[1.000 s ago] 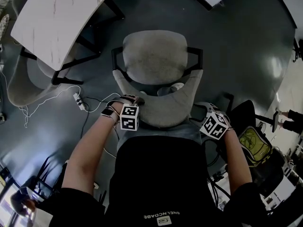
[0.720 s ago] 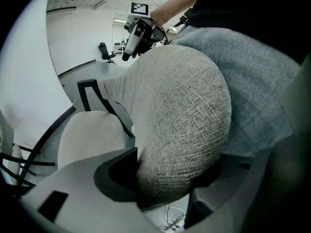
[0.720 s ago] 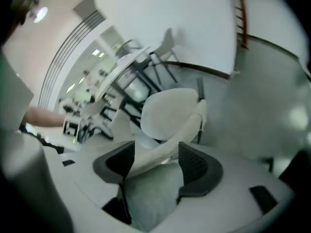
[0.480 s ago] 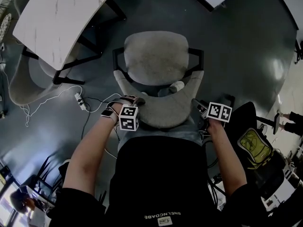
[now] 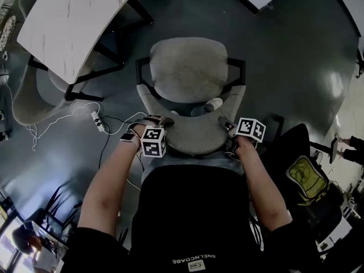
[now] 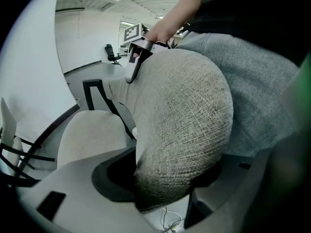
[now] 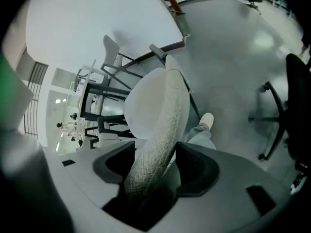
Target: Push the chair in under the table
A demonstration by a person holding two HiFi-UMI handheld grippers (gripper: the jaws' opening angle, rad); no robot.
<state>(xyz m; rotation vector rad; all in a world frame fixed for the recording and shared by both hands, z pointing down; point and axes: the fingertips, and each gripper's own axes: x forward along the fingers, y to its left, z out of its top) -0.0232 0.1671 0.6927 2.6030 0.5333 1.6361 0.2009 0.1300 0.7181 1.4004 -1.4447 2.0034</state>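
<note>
Both jaw pairs stand spread astride the backrest point(image 5: 196, 136): left gripper point(image 5: 160, 119) at its thick end, right gripper point(image 5: 225, 124) on its thin edge. Pushed unevenly, the chair point(image 5: 190, 70), well apart from the table point(image 5: 74, 21), could swivel or snag the power strip point(image 5: 95, 121).

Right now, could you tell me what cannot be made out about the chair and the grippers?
- Chair base and wheels: head view, hidden beneath its seat.
- Left gripper pads: left gripper view, the backrest covers them, so contact is unclear.
- Table: head view, cut off by the top edge.
</note>
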